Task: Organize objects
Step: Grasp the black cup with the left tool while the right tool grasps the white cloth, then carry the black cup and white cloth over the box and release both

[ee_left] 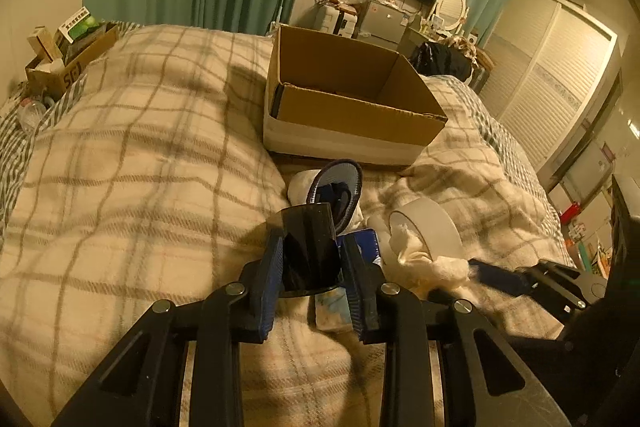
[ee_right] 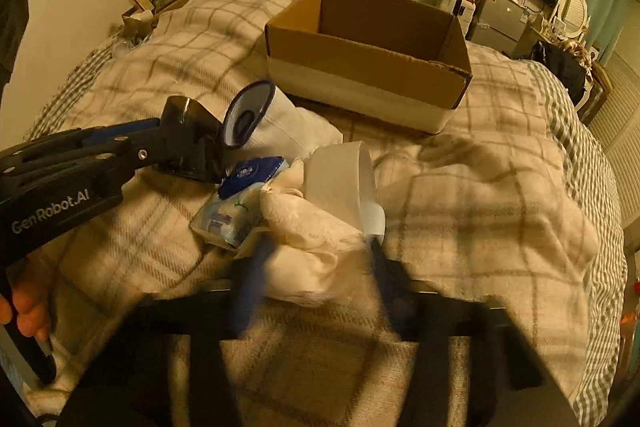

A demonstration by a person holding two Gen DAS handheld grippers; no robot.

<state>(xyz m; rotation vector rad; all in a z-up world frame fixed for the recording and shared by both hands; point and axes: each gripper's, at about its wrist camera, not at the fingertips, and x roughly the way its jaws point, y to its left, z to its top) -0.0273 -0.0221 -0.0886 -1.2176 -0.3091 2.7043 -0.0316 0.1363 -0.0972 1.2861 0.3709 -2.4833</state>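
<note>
My left gripper (ee_left: pixel 310 259) is shut on a dark translucent plastic cup (ee_left: pixel 308 251), held just above the plaid blanket; it also shows in the right wrist view (ee_right: pixel 188 139). My right gripper (ee_right: pixel 316 255), blurred, is around a crumpled cream cloth (ee_right: pixel 312 227); whether it grips the cloth is unclear. A wet-wipes pack (ee_right: pixel 236 203) with a blue lid lies between the grippers. A white tape roll (ee_right: pixel 344 179) lies beside the cloth. A white sock with a navy cuff (ee_right: pixel 256 115) lies beyond the cup. An open cardboard box (ee_right: pixel 368 55) stands behind them on the bed.
The plaid blanket (ee_left: pixel 140 155) bulges high to the left and right of the objects. A small box of clutter (ee_left: pixel 68 55) sits at the bed's far left. Curtains, a TV, a mirror and a wardrobe line the far walls.
</note>
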